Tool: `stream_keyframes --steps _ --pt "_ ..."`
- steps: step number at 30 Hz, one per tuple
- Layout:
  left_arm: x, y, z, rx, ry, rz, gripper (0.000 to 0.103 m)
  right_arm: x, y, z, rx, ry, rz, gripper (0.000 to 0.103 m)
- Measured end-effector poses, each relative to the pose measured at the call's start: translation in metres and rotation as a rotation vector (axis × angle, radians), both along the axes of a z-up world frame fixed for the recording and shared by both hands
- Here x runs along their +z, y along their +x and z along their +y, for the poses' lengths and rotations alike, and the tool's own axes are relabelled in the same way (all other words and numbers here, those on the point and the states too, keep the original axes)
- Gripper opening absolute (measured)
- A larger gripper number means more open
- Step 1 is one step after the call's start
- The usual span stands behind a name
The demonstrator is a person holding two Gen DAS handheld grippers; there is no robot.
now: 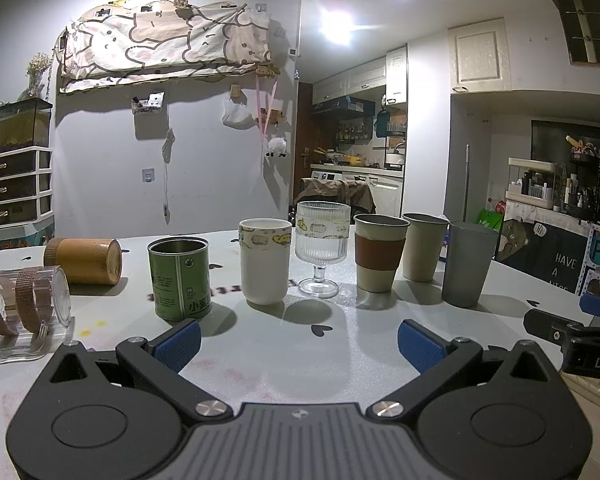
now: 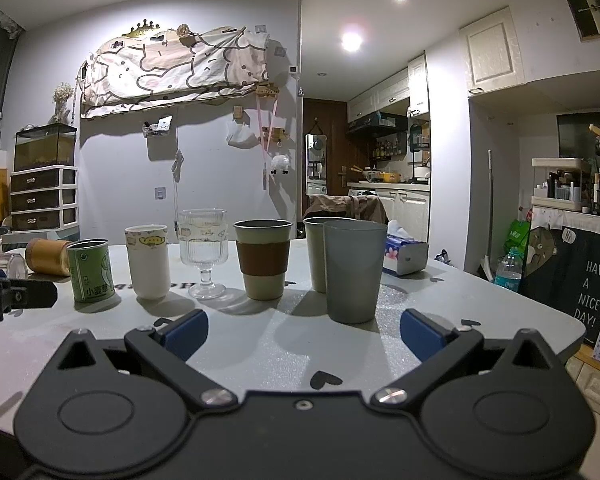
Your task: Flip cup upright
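Note:
Two cups lie on their sides at the table's left: a clear ribbed cup with brown bands [image 1: 24,306] and a bamboo-coloured cup [image 1: 83,261], also in the right wrist view [image 2: 47,257]. A row stands upright: green tin [image 1: 180,279], white cup [image 1: 265,266], stemmed glass [image 1: 322,248], sleeved cup [image 1: 380,257], beige cup [image 1: 423,252], grey cup [image 1: 469,262]. My left gripper [image 1: 298,344] is open and empty before the row. My right gripper [image 2: 304,334] is open and empty, just short of the grey cup [image 2: 354,270].
A tissue box [image 2: 405,251] lies at the table's back right. The table edge [image 2: 572,322] drops off to the right, with a water bottle [image 2: 509,269] on the floor beyond. The right gripper's body shows at the left view's right edge [image 1: 572,336].

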State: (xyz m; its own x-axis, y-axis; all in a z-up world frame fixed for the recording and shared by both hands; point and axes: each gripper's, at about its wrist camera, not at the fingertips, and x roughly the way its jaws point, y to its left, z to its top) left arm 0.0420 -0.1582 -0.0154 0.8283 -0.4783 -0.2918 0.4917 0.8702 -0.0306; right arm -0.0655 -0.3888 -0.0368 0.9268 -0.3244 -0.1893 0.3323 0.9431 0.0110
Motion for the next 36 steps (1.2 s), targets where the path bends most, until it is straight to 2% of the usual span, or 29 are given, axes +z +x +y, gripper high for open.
stream_keyframes --steps 36 --pt "0.004 -0.0026 -0.0009 0.0 -0.002 -0.01 0.103 0.0003 -0.0004 -0.0001 0.0 -0.002 -0.002 0.103"
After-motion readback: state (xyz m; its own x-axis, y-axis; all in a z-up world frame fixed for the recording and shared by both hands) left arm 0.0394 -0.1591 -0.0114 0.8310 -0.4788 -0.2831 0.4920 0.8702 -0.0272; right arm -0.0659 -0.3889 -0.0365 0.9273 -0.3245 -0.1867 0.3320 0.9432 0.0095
